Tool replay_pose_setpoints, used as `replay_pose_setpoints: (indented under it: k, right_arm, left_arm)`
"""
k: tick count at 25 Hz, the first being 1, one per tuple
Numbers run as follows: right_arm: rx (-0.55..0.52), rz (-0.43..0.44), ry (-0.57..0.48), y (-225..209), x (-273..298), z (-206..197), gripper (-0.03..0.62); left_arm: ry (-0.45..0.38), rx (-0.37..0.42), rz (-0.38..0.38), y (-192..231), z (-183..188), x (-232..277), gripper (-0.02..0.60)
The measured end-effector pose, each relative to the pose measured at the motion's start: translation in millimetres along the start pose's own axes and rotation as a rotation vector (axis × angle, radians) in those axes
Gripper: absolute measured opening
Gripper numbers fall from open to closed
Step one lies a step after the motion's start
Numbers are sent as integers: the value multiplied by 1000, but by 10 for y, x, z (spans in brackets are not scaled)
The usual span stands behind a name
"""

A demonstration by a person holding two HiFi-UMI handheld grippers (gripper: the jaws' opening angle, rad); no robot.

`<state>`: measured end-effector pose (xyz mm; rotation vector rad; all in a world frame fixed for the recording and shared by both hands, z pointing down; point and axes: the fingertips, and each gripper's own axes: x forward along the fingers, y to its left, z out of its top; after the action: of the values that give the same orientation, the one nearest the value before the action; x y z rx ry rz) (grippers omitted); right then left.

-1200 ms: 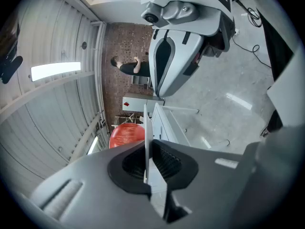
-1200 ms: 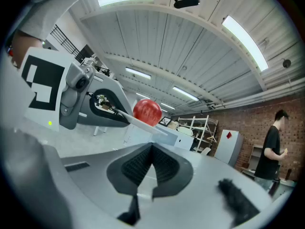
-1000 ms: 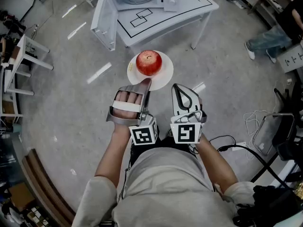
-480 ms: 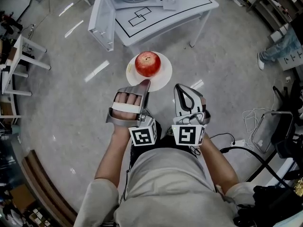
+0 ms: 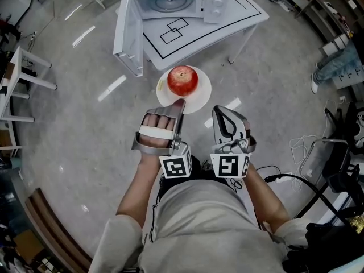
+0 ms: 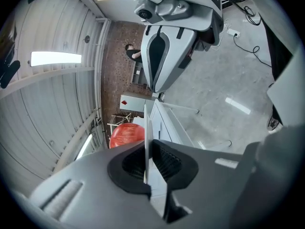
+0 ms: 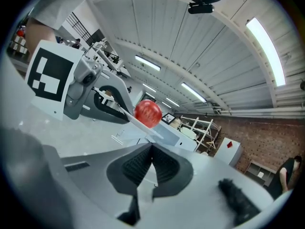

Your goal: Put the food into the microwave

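The left forearm [image 5: 139, 181] and right forearm [image 5: 263, 193] reach forward, side by side. The left hand-held gripper [image 5: 178, 103] points forward, jaws clamped on the near rim of the plate [image 5: 202, 93] (rim seen edge-on between them). The right hand-held gripper [image 5: 218, 111] sits just beside it, jaws fully together, holding nothing.

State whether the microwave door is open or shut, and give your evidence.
Open: the microwave has its door swung out at the left, and the round turntable inside is visible.

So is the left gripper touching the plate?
Touching. In the left gripper view, the left gripper pinches the white plate by its rim.
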<state>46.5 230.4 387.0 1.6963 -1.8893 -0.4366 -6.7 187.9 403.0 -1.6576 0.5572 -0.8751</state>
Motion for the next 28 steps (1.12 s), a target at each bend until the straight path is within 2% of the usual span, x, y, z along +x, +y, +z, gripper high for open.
replay_pose_setpoints:
  k: [9,15,20,25,28]
  right_arm:
    - [-36,-21,43,-45,587,203,11]
    - [-37,-38,58,-103,837,231,11]
    - [-49,-32,53,-224,1077,177,11]
    - [-71,11,39,-357,1305,57,11]
    - [-190,72,45,-387,1481,-77,14]
  left_arm:
    - [-22,-3,-9,177,-538,394,28]
    - [-49,-2,-27,163,-679,618,28]
    - [-52,10,-11,198,-713,863,28]
    - [-13,8,-25,214,-710,1131,28]
    - [14,4,-28,225,-670,1331,28]
